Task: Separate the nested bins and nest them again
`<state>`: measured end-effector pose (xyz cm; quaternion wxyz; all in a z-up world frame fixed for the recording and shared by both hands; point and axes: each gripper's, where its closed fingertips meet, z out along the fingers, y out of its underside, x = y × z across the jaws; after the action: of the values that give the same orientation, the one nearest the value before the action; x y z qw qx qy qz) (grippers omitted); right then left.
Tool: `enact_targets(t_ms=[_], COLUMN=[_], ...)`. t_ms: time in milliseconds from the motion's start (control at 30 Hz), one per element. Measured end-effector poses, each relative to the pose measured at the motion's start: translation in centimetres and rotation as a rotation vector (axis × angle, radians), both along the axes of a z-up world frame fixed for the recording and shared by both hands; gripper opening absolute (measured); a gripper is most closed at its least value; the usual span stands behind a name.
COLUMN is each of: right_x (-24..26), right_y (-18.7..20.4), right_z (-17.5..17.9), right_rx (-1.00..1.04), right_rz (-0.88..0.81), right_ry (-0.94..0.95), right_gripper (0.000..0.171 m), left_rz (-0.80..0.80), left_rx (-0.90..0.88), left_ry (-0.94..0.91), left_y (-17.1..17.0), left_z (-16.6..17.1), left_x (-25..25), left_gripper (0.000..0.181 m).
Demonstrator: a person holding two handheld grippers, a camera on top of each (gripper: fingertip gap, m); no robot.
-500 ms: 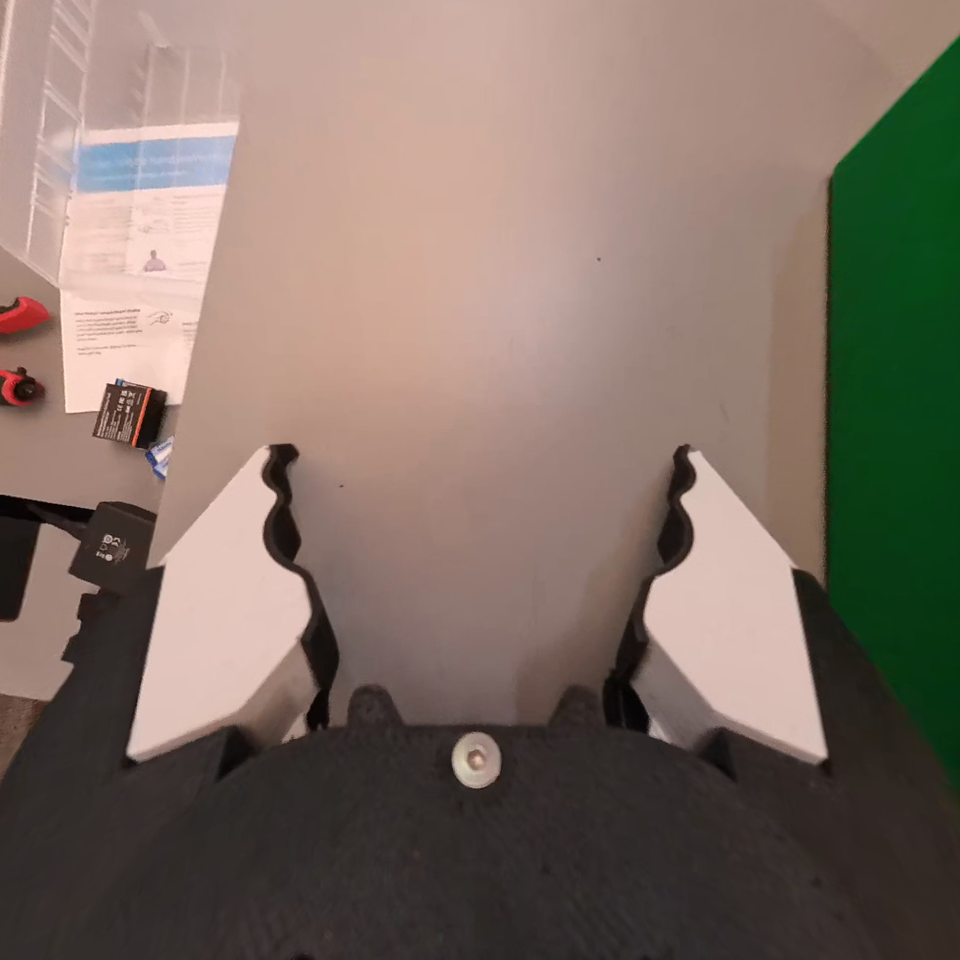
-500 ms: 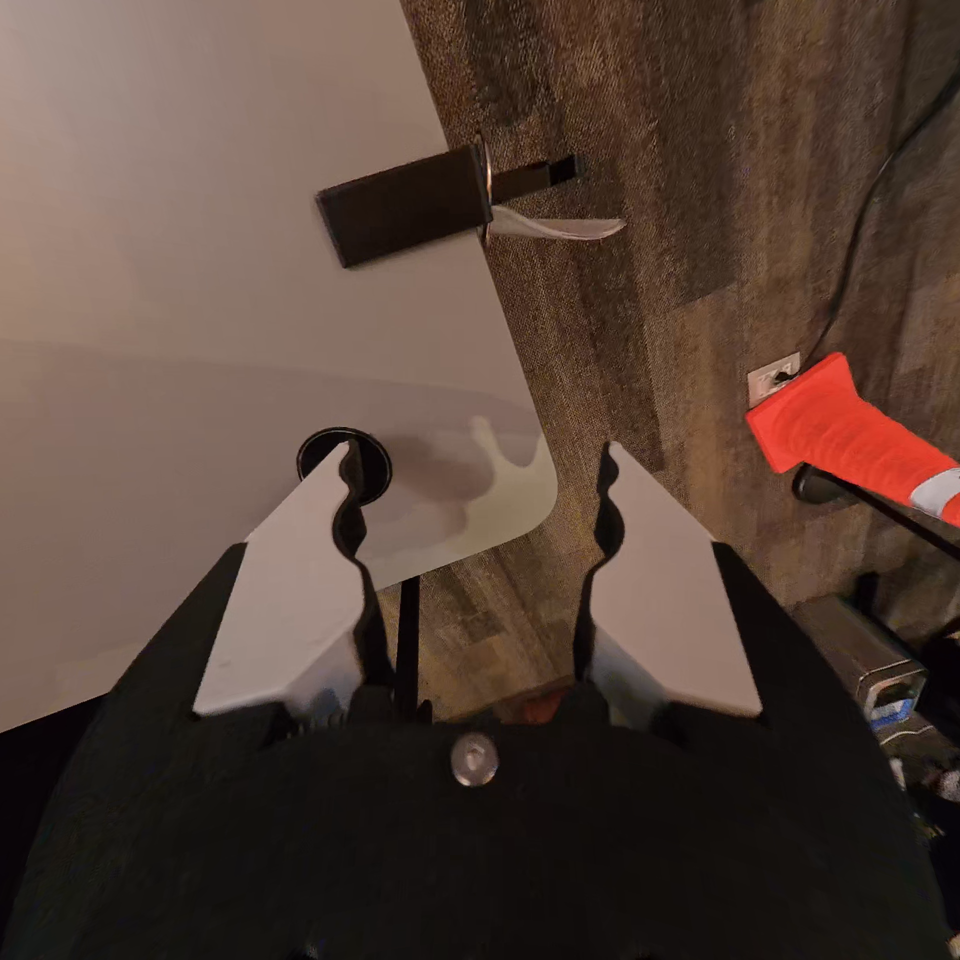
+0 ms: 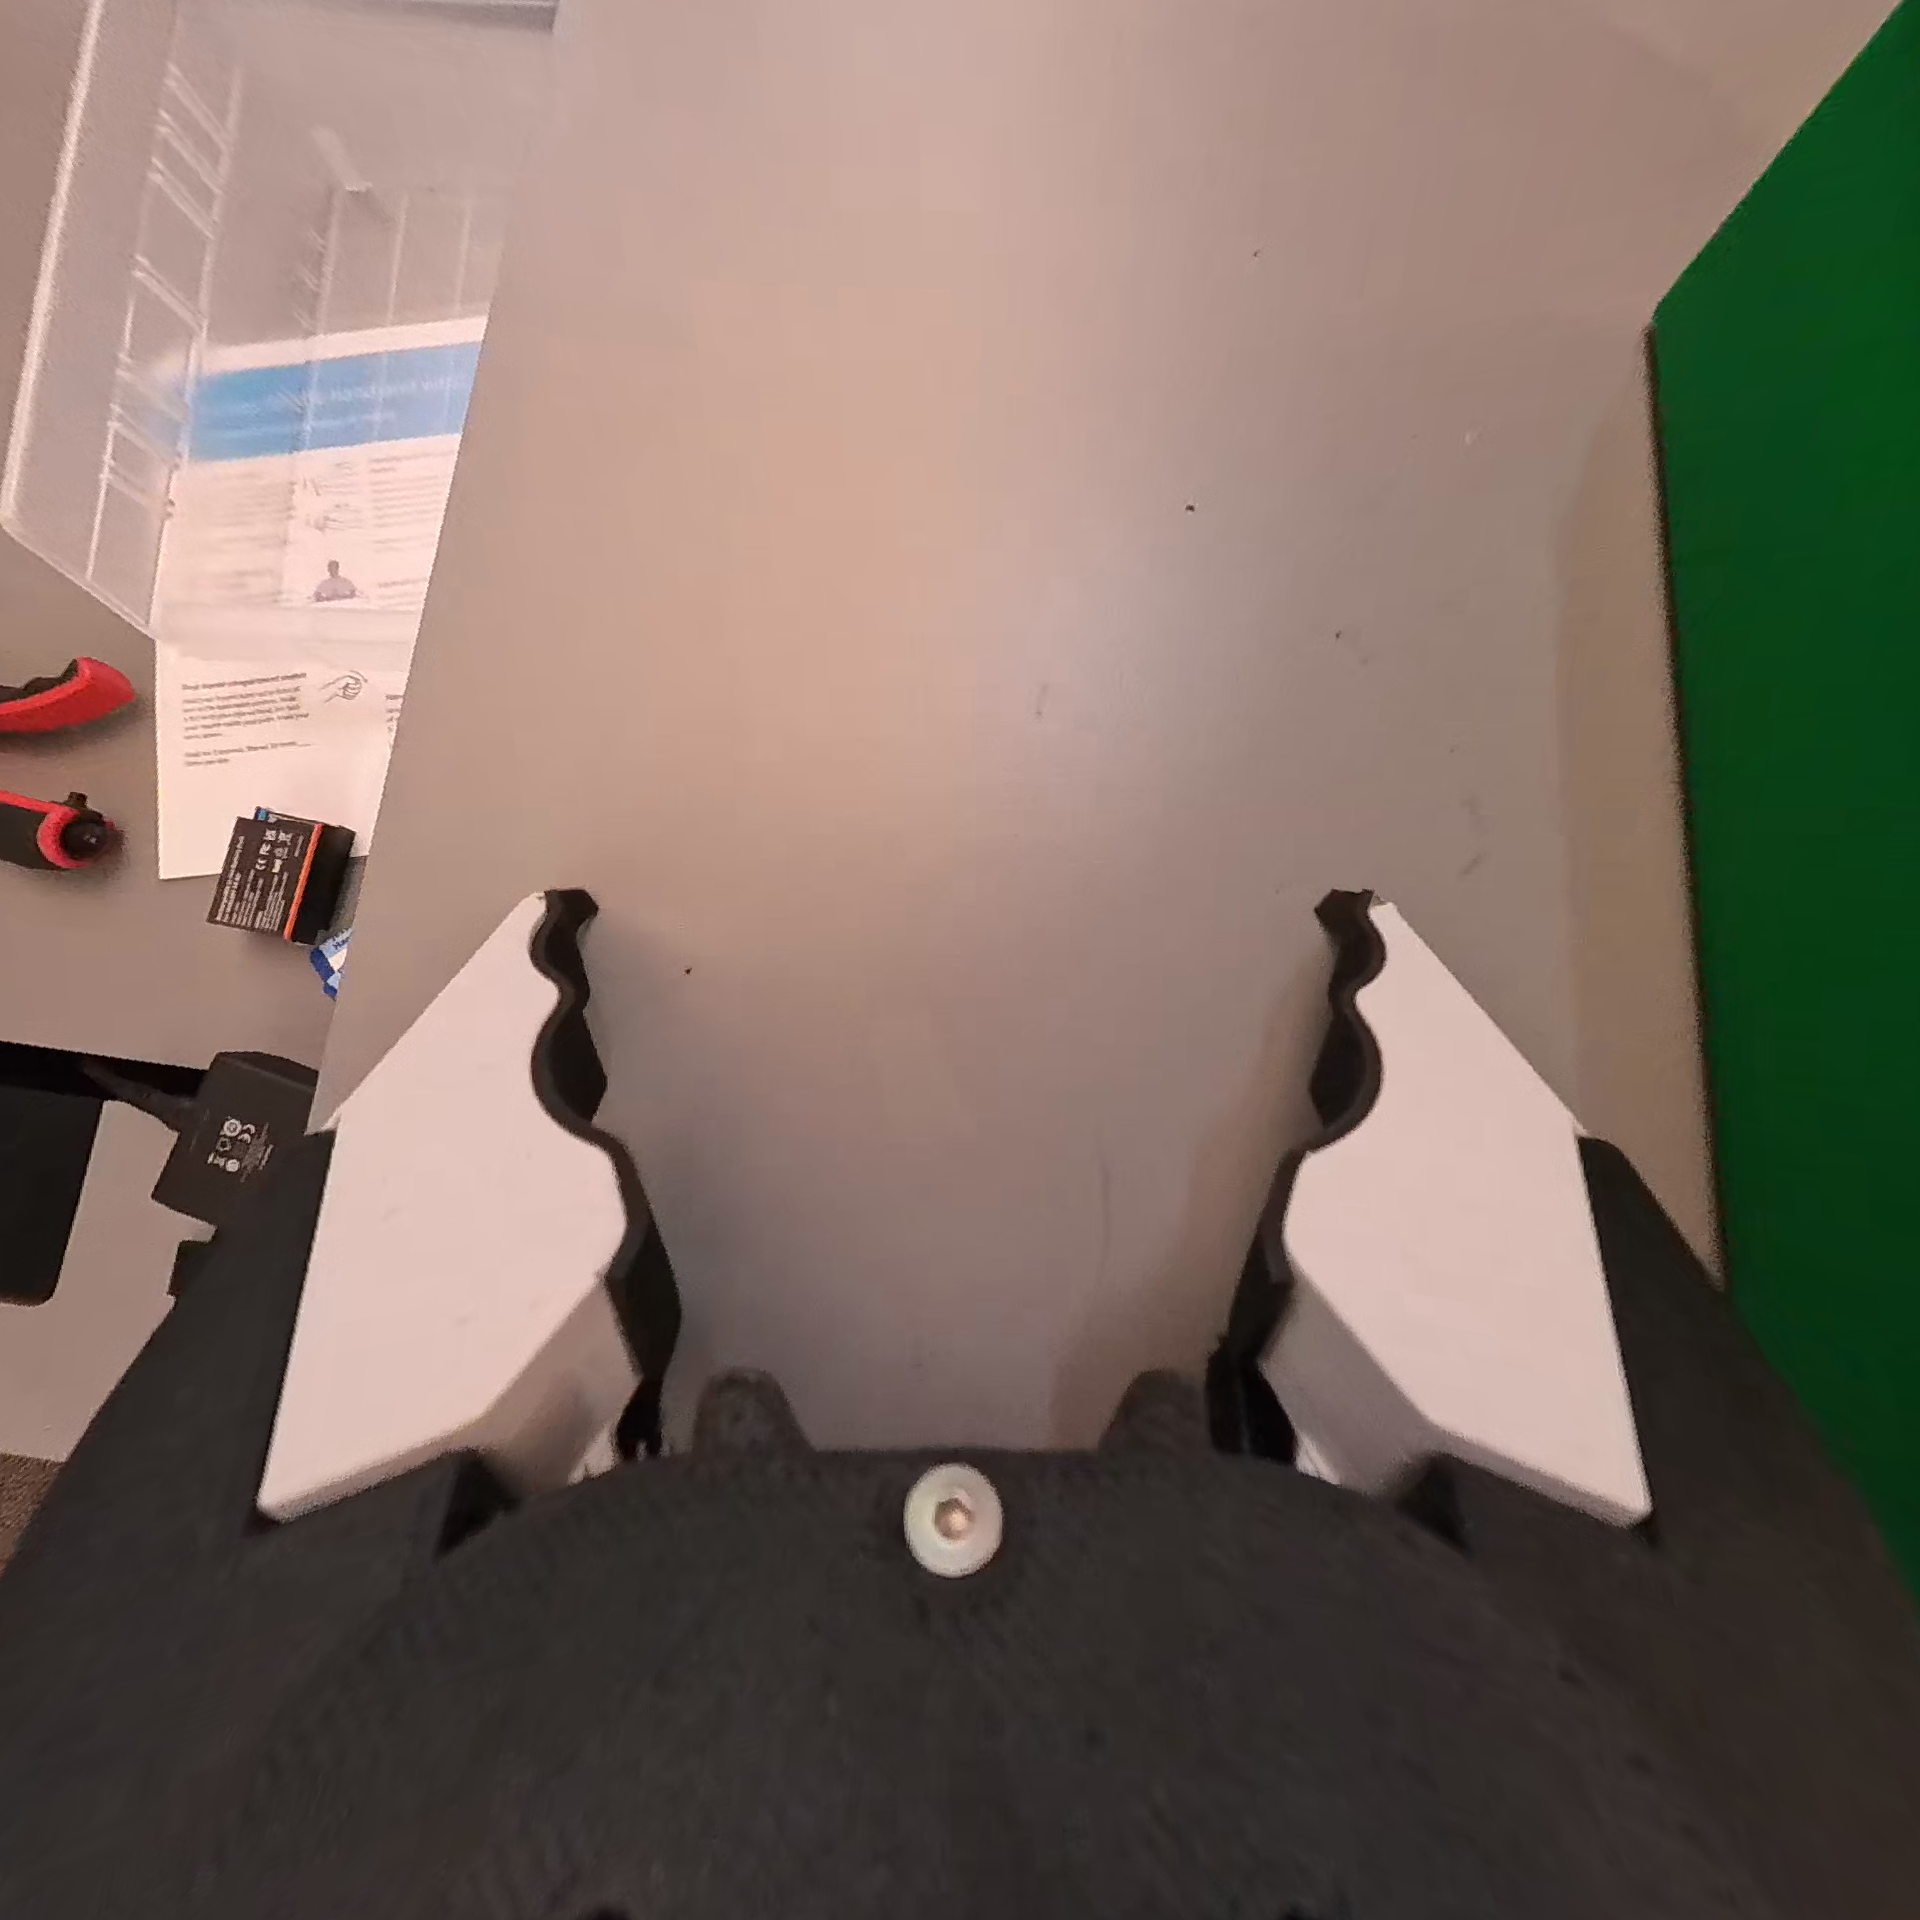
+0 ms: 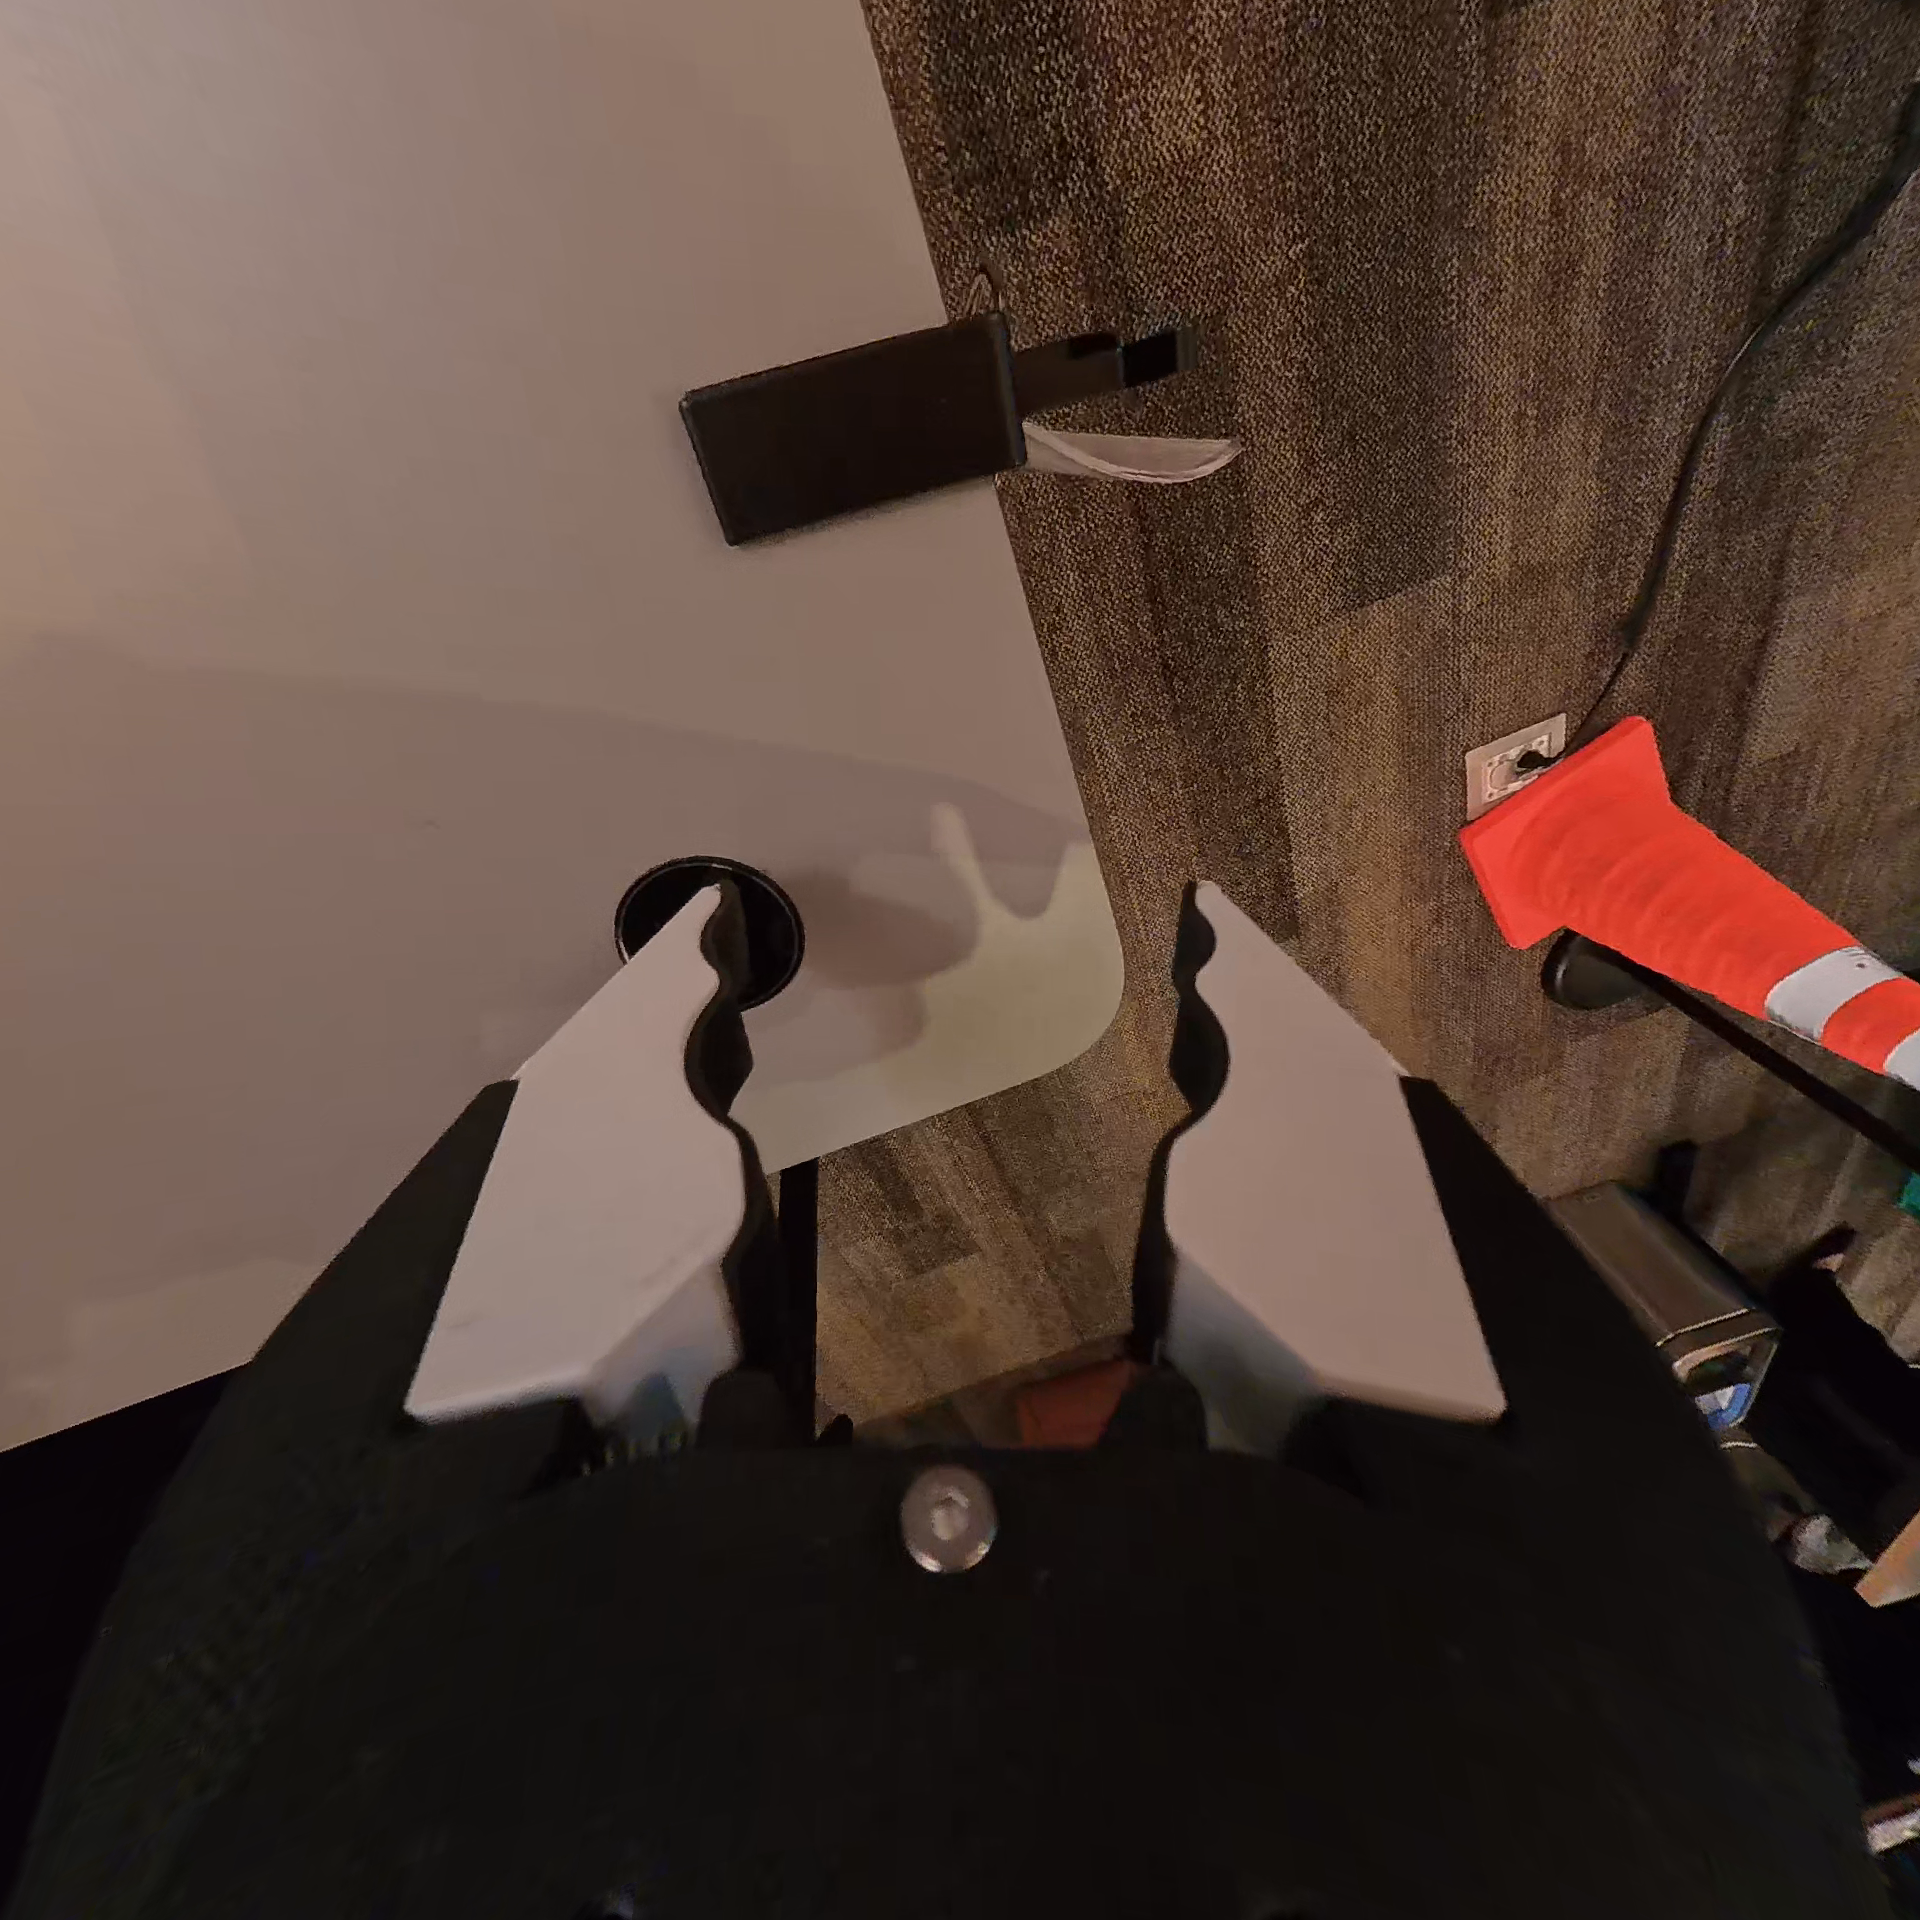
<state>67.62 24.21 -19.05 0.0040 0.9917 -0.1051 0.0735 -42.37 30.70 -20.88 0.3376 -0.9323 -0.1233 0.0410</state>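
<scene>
Overhead, the left hand-held gripper (image 3: pixel 956 904) is seen spread wide over a bare grey counter (image 3: pixel 935 520), nothing held. At far left, one clear bin (image 3: pixel 208 260) (apparently empty) is seen over one printed sheet (image 3: pixel 270 727), beside one black battery (image 3: pixel 275 878).

Likewise, the right hand-held gripper (image 4: pixel 951 904) is held open and empty above the counter's corner (image 4: pixel 1039 1018); one black block (image 4: pixel 852 426) is seen at its edge, one orange cone (image 4: pixel 1662 894) on the carpet (image 4: pixel 1351 520).

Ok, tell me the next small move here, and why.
Probably swing the left gripper leftward toward the clear bins: it and the right gripper are both open and empty, and the left one faces only bare table, with the bins off to its left.
</scene>
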Motion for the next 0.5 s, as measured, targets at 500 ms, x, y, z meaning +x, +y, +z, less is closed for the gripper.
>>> enact_targets(t_ms=[500], right_x=[-0.8], right_y=[0.3], right_z=[-1.7], right_rx=[0.026], right_rz=[0.01], right_ry=[-0.019], right_gripper=[0.066], left_rz=[-0.014], left_rx=[-0.025], left_ry=[-0.005], left_y=[-0.3], left_z=[-1.5], left_x=[0.0], left_gripper=[0.121])
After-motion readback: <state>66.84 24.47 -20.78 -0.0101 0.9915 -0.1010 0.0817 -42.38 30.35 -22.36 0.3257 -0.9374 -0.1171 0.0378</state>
